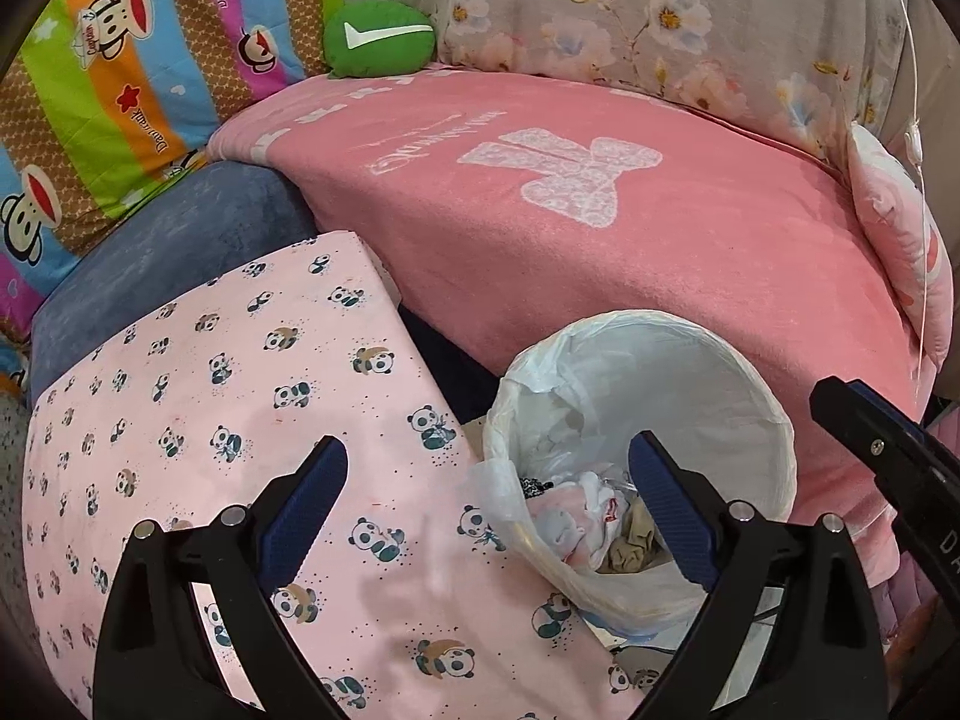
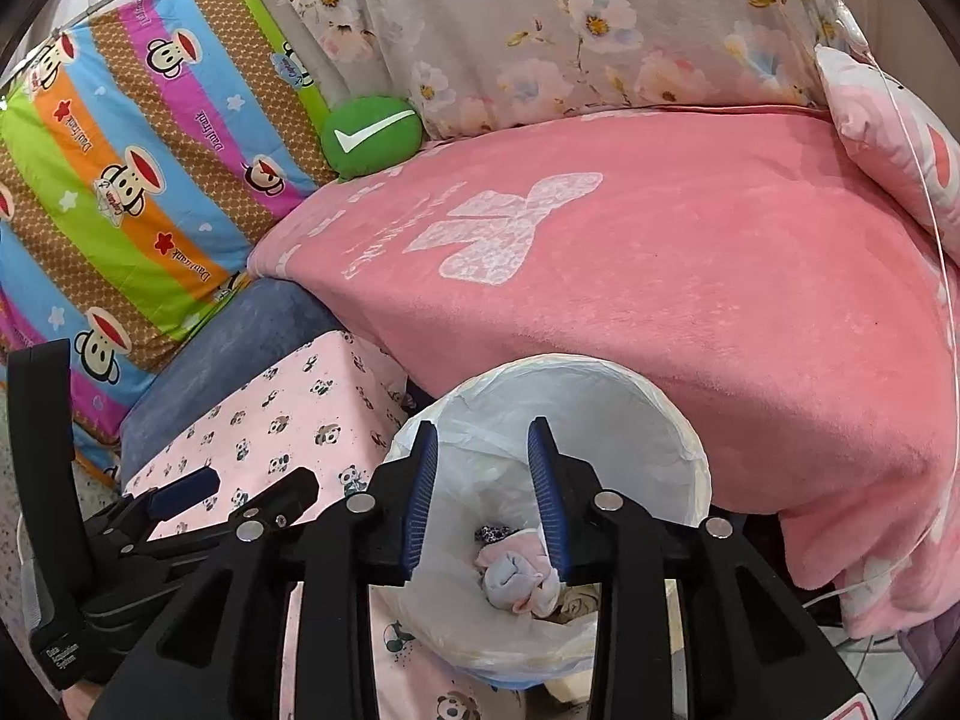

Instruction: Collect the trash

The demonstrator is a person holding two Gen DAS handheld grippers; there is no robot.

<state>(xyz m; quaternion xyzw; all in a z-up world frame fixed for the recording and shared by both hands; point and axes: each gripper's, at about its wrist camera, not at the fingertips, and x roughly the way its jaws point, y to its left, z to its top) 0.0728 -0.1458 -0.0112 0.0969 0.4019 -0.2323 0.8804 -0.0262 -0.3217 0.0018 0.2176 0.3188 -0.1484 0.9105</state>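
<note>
Hovering with both tongs, left [image 1: 489, 495] and right [image 2: 483, 495], parted and gripping nothing, above the lined trash bin [image 2: 678, 438] beside the bed's pink blanket [image 2: 720, 300]. Crumpled trash [image 2: 519, 576] inside the bin. Reading "Paul Frank" on the striped quilt [image 2: 150, 180].

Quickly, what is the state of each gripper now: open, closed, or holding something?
Left gripper: open, holding nothing, beside the trash bin.
Right gripper: open, holding nothing, above the bin's opening.
</note>
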